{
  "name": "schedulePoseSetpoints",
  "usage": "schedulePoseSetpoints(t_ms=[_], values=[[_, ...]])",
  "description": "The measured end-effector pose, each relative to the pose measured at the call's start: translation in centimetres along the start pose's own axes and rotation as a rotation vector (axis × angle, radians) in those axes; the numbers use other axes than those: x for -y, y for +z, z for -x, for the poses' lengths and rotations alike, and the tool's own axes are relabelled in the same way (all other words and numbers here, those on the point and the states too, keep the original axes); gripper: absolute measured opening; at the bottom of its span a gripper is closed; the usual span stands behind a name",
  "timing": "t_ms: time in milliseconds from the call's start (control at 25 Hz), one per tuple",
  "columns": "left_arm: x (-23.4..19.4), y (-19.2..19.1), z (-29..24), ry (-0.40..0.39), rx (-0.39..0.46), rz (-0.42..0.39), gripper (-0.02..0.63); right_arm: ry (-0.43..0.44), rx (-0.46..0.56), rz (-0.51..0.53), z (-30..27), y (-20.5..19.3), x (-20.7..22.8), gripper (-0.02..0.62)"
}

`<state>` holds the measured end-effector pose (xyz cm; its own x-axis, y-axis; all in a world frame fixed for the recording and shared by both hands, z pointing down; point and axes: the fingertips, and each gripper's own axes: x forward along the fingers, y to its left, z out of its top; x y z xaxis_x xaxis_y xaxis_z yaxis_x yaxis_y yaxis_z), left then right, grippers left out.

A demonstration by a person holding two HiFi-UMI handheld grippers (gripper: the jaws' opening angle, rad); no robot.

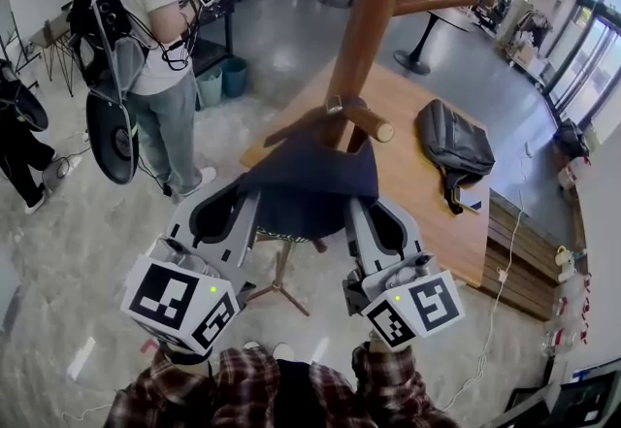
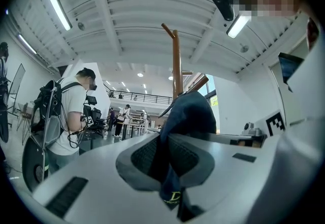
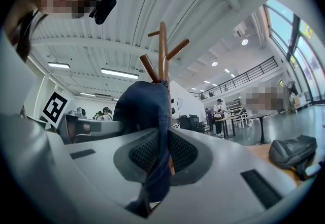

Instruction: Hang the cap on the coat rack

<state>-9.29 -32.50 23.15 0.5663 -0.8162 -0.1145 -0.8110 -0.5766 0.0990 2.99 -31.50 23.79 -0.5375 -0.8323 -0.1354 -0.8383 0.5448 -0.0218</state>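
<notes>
A dark navy cap (image 1: 309,191) is stretched between my two grippers just below a peg (image 1: 367,119) of the brown wooden coat rack (image 1: 367,23). My left gripper (image 1: 245,213) is shut on the cap's left edge, and the navy cloth (image 2: 175,167) is pinched between its jaws. My right gripper (image 1: 357,214) is shut on the cap's right edge, with the cloth (image 3: 158,167) squeezed between its pads. In both gripper views the cap (image 3: 143,105) bulges up in front of the rack's pole (image 2: 176,63), whose pegs (image 3: 177,49) rise above it.
A wooden table (image 1: 427,213) stands behind the rack with a grey backpack (image 1: 454,147) on it. A person with a backpack (image 1: 146,48) stands at the left. The rack's tripod foot (image 1: 279,285) shows on the floor below the cap. Benches (image 1: 519,261) lie at the right.
</notes>
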Motion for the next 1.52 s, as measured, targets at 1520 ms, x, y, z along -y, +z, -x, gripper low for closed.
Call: schedulePoseSetpoints(t_ms=[1520], values=[[11.7, -9.4, 2.2, -0.099, -0.142, -0.003, 0.012, -0.017, -0.181, -0.012, 9.5, -7.0, -2.2, 0.012]])
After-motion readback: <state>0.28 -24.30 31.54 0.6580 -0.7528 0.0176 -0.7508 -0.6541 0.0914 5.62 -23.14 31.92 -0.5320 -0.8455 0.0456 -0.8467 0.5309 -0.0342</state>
